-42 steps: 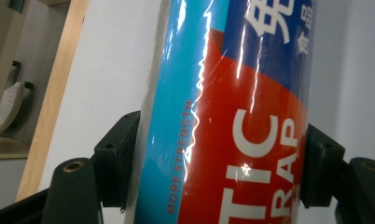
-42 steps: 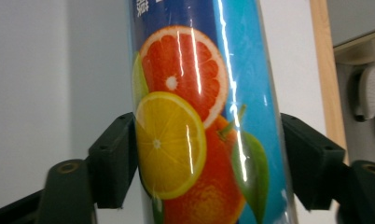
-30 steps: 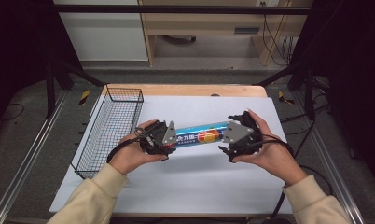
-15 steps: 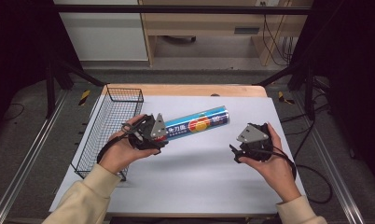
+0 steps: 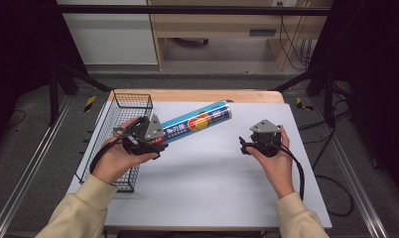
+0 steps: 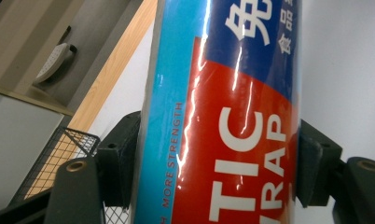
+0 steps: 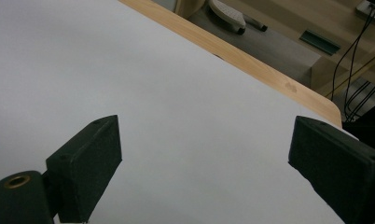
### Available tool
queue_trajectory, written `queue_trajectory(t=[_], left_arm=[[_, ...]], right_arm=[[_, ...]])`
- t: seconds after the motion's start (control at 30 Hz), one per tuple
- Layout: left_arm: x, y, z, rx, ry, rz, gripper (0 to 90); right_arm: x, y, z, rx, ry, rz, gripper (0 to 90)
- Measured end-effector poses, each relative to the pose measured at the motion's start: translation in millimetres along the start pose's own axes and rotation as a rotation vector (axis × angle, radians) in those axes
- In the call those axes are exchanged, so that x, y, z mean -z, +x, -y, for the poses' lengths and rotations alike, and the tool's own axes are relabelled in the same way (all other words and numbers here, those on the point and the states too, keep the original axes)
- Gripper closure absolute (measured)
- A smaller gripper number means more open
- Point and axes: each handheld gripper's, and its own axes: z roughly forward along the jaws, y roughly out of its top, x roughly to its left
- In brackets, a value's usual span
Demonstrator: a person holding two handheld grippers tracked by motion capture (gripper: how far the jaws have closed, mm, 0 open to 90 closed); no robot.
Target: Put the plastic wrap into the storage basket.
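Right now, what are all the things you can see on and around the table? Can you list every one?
Long blue, red and orange plastic wrap tube: one, clamped at one end by the left gripper, its far end pointing up and right above the white sheet.
Black wire mesh basket: one, on the table's left edge, nothing seen inside.
White sheet: one, covering most of the tabletop.
Light wooden table: one, its edge showing beyond the sheet.
Wooden shelf unit: one, on the floor behind the table.
Left gripper: one, black, jaws shut on the tube.
Right gripper: one, black, jaws open over the bare sheet, holding nothing.
Hands: two, cream sleeves, one behind each gripper.
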Motion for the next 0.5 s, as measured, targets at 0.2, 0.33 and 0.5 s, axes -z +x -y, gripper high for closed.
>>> queue_trajectory(t=[0.2,0.33,0.5], left_arm=[[2.9,0.8,1.5,0.02,0.01,-0.01,30.0],[3.3,0.4,1.6,0.043,0.018,-0.017,30.0],[4.7,1.1,0.4,0.062,0.008,-0.02,30.1]], right_arm=[[-0.8,7.6,7.9,-0.045,-0.007,0.032,9.1],[2.8,18.7,19.6,-0.063,0.024,0.159,7.0],[14.4,16.1,29.6,-0.126,-0.006,0.181,7.0]])
